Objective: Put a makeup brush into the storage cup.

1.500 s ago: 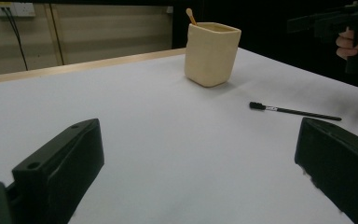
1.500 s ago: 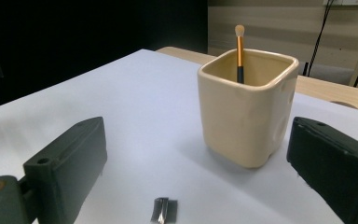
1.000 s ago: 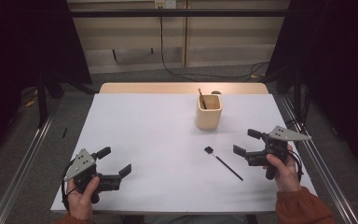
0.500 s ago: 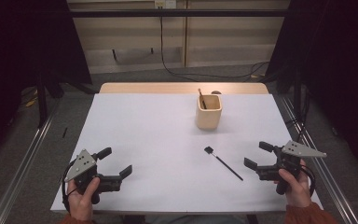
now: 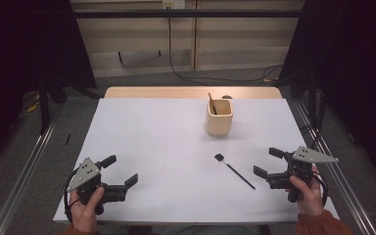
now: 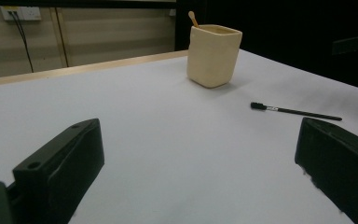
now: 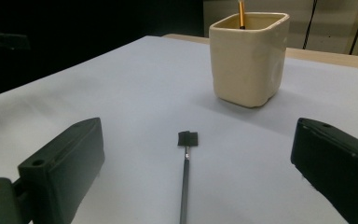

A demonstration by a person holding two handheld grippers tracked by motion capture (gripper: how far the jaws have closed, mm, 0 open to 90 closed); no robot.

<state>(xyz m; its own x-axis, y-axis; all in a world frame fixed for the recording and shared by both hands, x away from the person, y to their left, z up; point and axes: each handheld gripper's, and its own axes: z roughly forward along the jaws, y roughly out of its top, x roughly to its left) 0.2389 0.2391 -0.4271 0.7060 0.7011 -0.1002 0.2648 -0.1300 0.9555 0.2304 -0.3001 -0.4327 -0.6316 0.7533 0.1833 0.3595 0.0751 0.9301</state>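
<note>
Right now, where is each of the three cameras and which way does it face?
High view: above the person's side, looking forward and down on the table; shows both hands, the left gripper and right gripper, both open.
Left gripper view: rides the left gripper low over the table, looking between its two black jaws toward the cup and brush.
Right gripper view: rides the right gripper, looking along the brush toward the cup, between its own jaws.
All three share the cup and the brush.

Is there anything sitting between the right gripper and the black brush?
Nothing visible. The right gripper is open and aimed along the brush, with bare table between them. The cup stands beyond the brush.
</note>
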